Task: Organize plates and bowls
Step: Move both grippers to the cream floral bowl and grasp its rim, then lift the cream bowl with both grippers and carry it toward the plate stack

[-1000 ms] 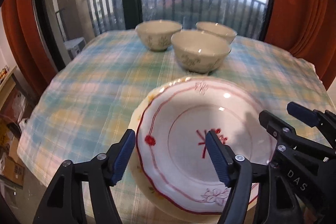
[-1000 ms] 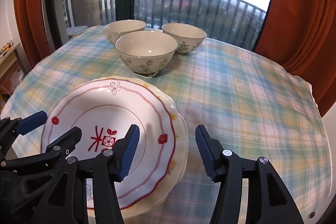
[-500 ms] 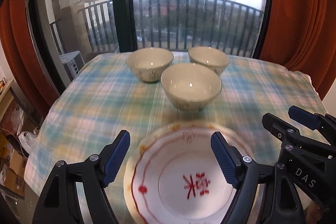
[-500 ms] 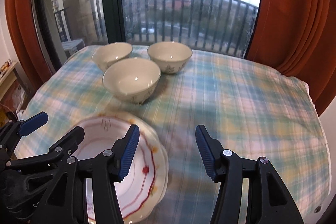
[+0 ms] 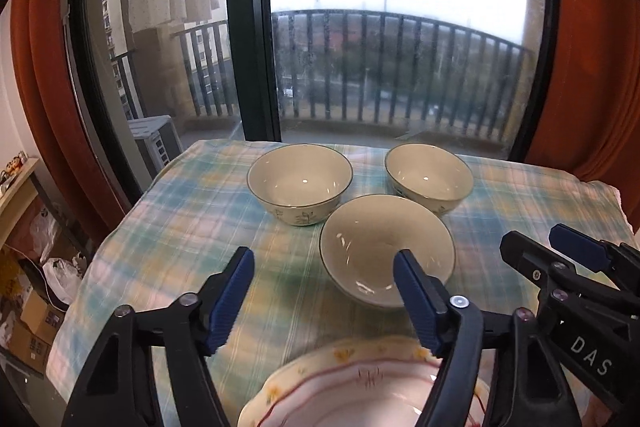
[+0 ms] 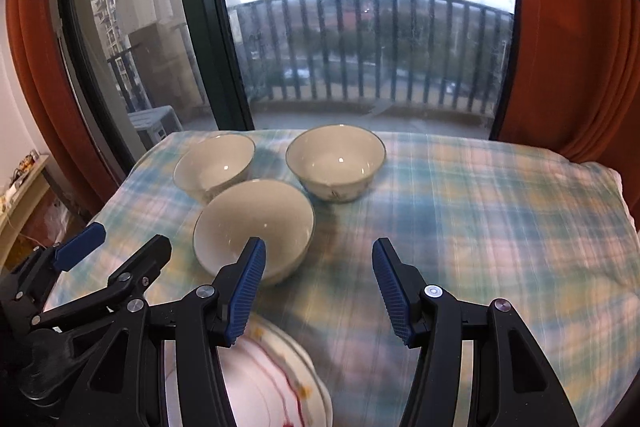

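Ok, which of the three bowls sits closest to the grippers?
The front bowl, alone ahead of the back pair by the window, nearest the stacked plates.

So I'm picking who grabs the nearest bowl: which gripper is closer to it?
Left, narrowly. The left gripper has the nearest bowl just beyond its right finger, jaws closing on nothing. The right gripper is open, the bowl ahead to its left.
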`<state>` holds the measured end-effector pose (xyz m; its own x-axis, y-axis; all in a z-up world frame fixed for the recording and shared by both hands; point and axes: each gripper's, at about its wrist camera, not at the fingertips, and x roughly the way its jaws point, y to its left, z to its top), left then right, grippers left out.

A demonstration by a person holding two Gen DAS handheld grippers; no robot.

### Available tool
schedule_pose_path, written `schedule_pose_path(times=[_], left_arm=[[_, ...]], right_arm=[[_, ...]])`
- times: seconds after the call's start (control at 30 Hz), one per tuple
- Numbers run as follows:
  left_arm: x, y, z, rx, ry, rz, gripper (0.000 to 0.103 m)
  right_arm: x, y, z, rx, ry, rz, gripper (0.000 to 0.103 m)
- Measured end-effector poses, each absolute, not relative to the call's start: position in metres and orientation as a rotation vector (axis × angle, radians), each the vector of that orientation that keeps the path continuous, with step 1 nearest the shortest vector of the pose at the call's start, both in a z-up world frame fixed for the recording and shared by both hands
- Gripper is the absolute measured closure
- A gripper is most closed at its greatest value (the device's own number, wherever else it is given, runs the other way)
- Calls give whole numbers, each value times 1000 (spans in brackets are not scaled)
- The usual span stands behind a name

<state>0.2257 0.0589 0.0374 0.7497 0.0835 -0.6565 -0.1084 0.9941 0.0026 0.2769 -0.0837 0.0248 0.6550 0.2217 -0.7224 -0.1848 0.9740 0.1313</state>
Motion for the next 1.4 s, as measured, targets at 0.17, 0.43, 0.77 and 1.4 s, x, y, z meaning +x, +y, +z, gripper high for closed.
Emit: schedule_pose_path(times=[0.17, 0.43, 0.77, 1.4], left_arm=[[252, 63, 22, -60, 748, 119, 45], [286, 63, -4, -46, 810, 129, 57], [312, 62, -23, -49, 877, 109, 69], [316, 61, -32, -62, 941, 94, 86]], right_arm=[[300, -77, 10, 48, 842, 240, 44], [332, -63, -19, 42, 898, 248, 50], [358, -50, -41, 26, 944, 268, 65], [362, -46, -49, -25, 973, 272, 87]])
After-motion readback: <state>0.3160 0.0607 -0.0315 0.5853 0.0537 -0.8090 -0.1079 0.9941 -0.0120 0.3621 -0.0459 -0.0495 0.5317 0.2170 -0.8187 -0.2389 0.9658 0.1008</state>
